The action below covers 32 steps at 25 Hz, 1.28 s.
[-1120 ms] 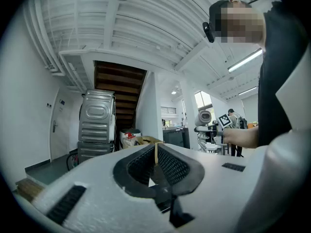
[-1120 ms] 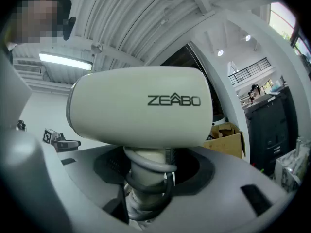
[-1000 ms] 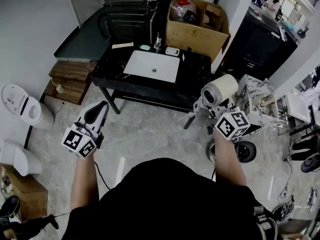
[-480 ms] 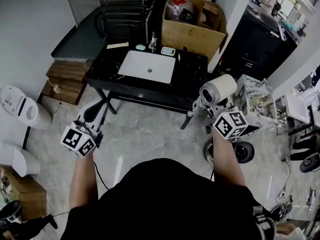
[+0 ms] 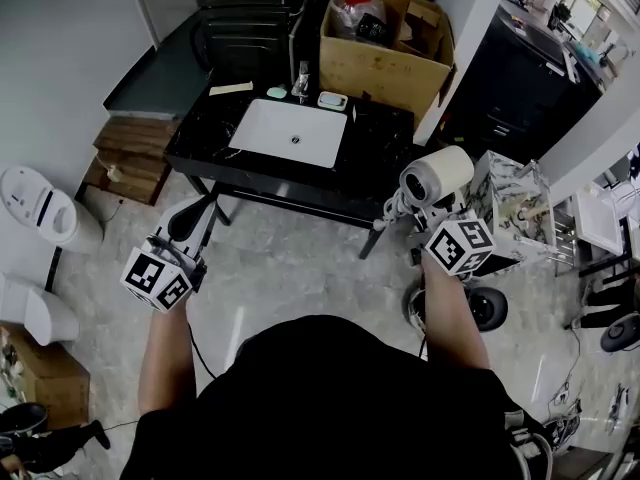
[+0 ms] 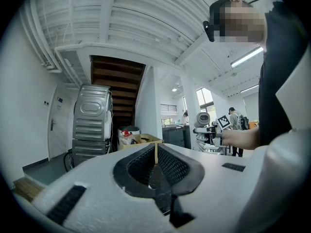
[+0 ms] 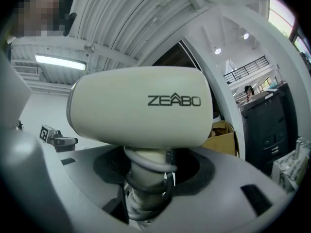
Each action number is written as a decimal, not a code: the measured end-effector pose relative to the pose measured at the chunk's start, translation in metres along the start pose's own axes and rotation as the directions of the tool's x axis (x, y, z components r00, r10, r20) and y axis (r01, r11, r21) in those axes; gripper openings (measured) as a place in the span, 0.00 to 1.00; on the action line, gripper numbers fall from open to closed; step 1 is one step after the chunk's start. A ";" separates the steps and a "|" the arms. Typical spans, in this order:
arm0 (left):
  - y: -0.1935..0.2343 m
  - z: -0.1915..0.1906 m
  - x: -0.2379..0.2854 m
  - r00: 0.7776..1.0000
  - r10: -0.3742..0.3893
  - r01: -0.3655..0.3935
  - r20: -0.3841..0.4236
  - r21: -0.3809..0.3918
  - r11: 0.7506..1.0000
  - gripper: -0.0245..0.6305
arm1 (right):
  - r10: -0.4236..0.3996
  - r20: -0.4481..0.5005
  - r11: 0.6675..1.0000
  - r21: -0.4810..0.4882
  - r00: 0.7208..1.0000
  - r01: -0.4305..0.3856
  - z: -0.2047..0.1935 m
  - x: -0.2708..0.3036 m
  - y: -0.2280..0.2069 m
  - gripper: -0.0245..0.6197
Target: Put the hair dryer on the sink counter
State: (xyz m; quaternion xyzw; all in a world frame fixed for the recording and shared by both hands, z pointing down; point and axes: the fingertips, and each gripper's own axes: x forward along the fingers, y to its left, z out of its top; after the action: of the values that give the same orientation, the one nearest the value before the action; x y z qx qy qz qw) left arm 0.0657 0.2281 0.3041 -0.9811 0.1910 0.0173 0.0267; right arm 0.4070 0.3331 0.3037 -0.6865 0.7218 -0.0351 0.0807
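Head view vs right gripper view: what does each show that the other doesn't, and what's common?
Head view only: the black sink counter with its white basin, ahead of the person. Right gripper view only: the ZEABO lettering on the hair dryer, and the cord coiled round its handle between the tongs. Both: the hair dryer clamped in the right gripper, and the cardboard box beyond it.

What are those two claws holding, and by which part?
The right gripper holds the hair dryer by its cord-wrapped handle; the left gripper is shut, empty.
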 end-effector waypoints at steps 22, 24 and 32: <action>0.015 -0.029 0.018 0.999 -0.032 0.032 -0.013 -0.024 0.999 0.08 | -0.010 -0.024 1.000 0.005 1.000 0.010 -0.020 0.037 -0.012 0.39; 0.030 -0.033 0.015 0.999 -0.029 0.029 -0.016 -0.036 0.999 0.08 | -0.015 -0.036 1.000 0.006 0.999 0.015 -0.025 0.050 -0.009 0.39; 0.117 -0.050 0.030 0.999 -0.049 0.048 -0.013 -0.074 0.996 0.08 | -0.048 -0.048 0.999 0.015 0.998 0.048 -0.037 0.117 0.001 0.39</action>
State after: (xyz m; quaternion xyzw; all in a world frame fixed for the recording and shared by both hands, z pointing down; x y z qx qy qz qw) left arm 0.0504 0.1053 0.3473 -0.9858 0.1667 0.0166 -0.0102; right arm 0.3942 0.2148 0.3324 -0.7020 0.7065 -0.0591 0.0681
